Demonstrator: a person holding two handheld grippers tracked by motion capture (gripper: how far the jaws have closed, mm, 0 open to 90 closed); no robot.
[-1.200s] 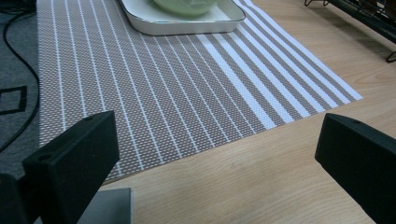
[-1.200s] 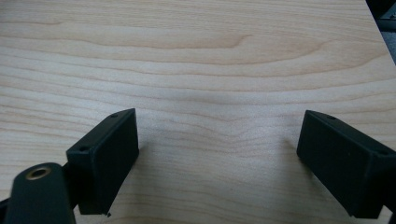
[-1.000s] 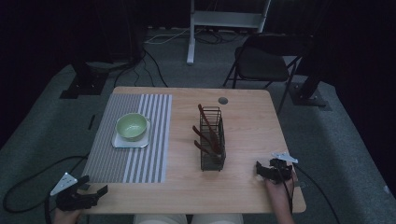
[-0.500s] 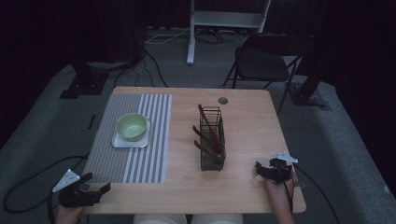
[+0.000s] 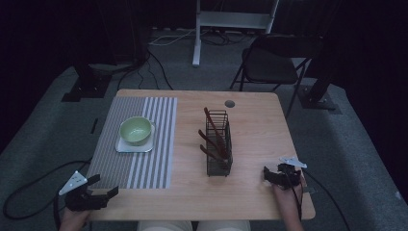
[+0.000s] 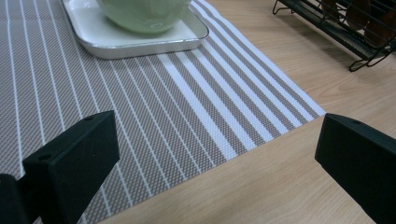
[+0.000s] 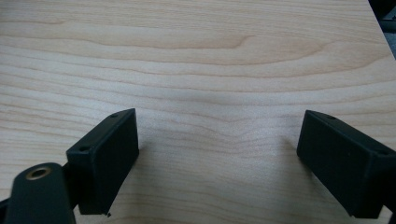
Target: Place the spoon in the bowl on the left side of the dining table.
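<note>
Both my hand-held grippers sit at the near edge of the worktop (image 5: 250, 120), jaws wide and holding nothing.

The striped mat (image 5: 134, 139) covers the left side, carrying a white tray (image 5: 120, 147) with a green bowl (image 5: 135, 130); a black wire rack (image 5: 219, 144) of brown utensils stands mid-table, bare wood beyond it. My left hand-held gripper (image 5: 103, 191) is at the mat's near corner, my right hand-held gripper (image 5: 265, 174) over bare wood.
</note>
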